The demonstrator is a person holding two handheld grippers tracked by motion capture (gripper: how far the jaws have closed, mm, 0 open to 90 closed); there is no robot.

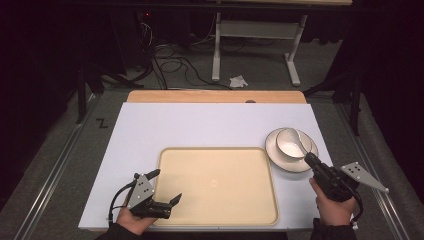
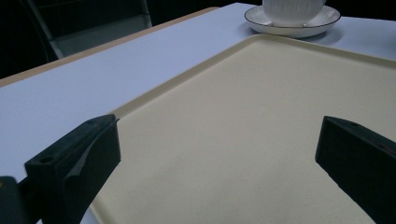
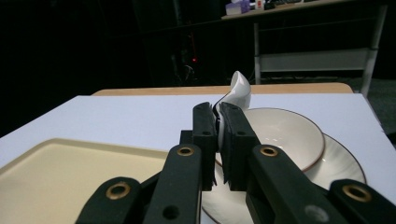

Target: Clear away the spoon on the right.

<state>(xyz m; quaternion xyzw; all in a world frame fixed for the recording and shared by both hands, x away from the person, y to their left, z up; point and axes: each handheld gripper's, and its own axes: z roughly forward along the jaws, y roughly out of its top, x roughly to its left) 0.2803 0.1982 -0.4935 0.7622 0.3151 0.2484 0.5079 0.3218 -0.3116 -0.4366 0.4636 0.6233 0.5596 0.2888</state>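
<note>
A dim room with grey carpet [image 1: 260,65], tangled cables [image 1: 170,62], and perhaps a white desk frame [image 1: 255,30].

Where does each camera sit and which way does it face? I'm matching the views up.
High view: above the person's side, looking forward and down at the tray; both hands and grippers enter below.
Left gripper view: along open fingers across the tray toward the plate.
Right gripper view: along fingers shut on the spoon over the bowl.
All views share tray and plate.

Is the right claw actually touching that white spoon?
Touching. In the right gripper view the right claw is shut on the white spoon, its handle squeezed between the jaws.
</note>
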